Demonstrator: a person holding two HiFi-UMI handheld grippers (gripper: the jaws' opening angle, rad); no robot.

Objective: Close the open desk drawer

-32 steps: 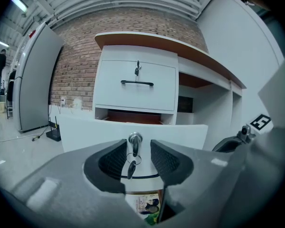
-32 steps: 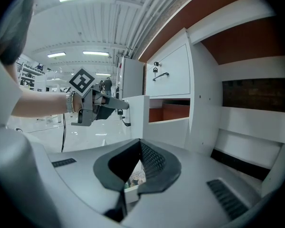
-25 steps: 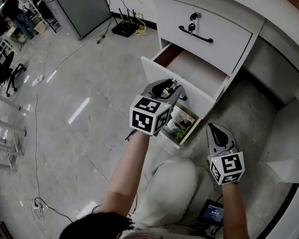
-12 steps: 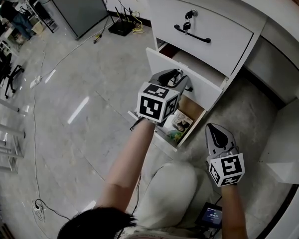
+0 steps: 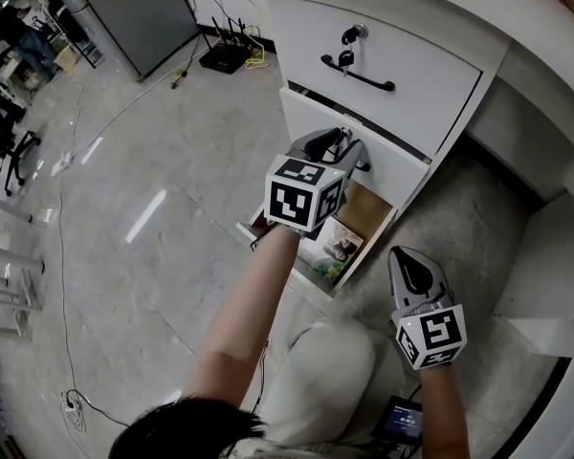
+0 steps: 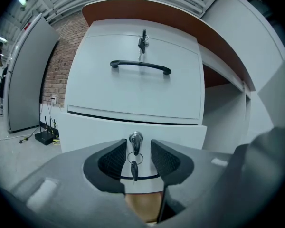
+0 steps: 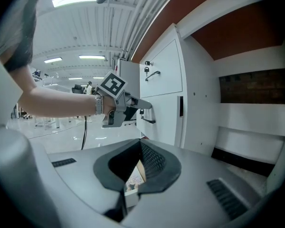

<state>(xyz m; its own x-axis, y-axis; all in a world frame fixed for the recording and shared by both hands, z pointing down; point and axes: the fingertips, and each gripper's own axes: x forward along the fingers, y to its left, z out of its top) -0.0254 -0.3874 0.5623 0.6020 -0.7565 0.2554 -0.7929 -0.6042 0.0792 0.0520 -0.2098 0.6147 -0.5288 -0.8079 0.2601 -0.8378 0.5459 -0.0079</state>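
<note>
A white desk pedestal has a shut top drawer (image 5: 383, 70), a middle drawer (image 5: 383, 165) pushed almost flush, and a bottom drawer (image 5: 349, 237) standing out with printed packets inside. My left gripper (image 5: 347, 147) rests against the middle drawer's front. In the left gripper view its jaws (image 6: 135, 151) stand open on either side of the lock's hanging key (image 6: 134, 167), with the pads apart from it. The right gripper view shows the left gripper (image 7: 133, 106) against that front. My right gripper (image 5: 402, 253) hangs low at the right, tips together and empty, pointing at the pedestal (image 7: 140, 144).
A router (image 5: 220, 57) and cables lie on the floor behind the pedestal, beside a grey cabinet (image 5: 139, 8). The person's knee (image 5: 325, 371) is below the bottom drawer. A small device (image 5: 402, 414) sits near the right hand. The desk's kneehole (image 5: 517, 189) opens to the right.
The middle drawer has slid in from wide open to almost flush, my left gripper travelling with it toward the desk. The right gripper has hardly moved.
</note>
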